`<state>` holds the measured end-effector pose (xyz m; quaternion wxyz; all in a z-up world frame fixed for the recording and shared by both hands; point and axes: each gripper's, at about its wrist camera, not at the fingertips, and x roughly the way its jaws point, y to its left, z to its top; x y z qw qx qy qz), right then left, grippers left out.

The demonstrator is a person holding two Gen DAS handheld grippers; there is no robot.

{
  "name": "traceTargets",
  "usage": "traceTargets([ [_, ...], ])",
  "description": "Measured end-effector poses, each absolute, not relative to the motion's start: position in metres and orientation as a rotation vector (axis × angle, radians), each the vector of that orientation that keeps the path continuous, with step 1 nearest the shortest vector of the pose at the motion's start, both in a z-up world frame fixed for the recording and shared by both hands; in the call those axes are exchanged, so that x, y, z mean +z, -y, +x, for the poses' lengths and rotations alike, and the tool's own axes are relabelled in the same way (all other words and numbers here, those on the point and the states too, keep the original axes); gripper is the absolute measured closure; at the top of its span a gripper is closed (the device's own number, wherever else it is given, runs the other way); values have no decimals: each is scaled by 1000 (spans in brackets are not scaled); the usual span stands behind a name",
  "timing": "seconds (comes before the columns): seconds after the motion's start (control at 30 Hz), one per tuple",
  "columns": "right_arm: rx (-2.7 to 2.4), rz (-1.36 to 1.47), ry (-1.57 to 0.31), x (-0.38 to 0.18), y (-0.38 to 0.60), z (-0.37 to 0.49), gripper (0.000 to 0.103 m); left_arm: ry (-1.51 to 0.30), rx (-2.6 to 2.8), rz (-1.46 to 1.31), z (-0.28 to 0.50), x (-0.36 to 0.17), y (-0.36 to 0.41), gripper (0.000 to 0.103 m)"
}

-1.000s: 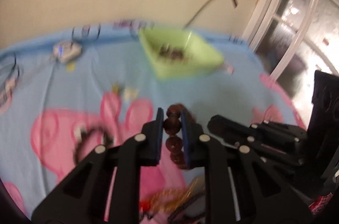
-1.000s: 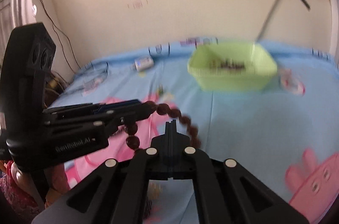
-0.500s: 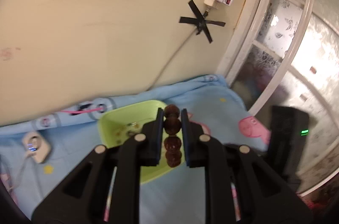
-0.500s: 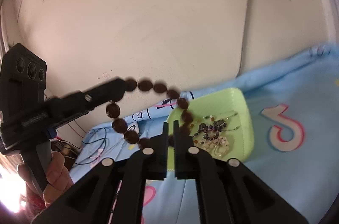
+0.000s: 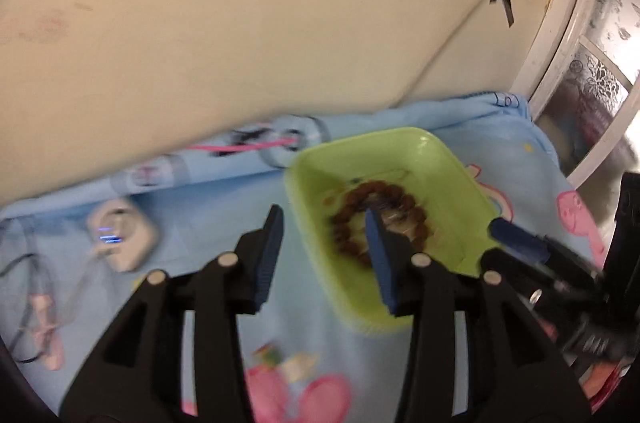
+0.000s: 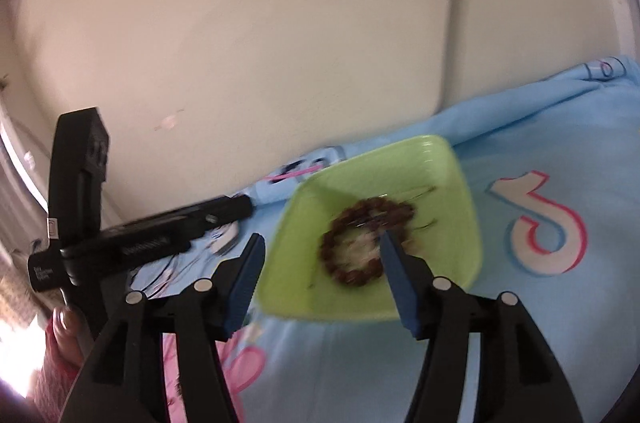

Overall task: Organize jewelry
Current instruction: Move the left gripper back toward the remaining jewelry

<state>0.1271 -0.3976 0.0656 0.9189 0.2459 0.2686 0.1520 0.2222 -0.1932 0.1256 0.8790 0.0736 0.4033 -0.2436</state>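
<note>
Brown bead bracelet [image 5: 378, 219] lies inside green tray [image 5: 316, 167]; left claw [image 5: 326, 231] and right claw [image 6: 320, 255] above it, both opening, empty.

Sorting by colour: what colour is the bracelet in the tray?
Dark brown beads, clearest in the right wrist view.

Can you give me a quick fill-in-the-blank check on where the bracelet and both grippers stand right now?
1. The brown beaded bracelet lies inside the ____ tray.
2. The left gripper, jaws opening, has ____ between its pads.
3. The tray sits on a light ____ cartoon-print blanket.
4. The right gripper, jaws opening, is ____ of any jewelry.

Missing words: green; nothing; blue; empty
</note>
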Motion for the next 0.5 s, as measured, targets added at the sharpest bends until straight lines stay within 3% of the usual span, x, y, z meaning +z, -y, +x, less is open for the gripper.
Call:
traceTargets([
  [0.1,374,428,-543,68,371,102,70,-795,-469,145,187,139,141,62],
  [0.3,514,328,-670,46,307,87,97,-823,-390,75,130,115,49,62],
  [0.5,490,209,-755,33,261,95,99,-919,-404,41,111,65,32,62],
])
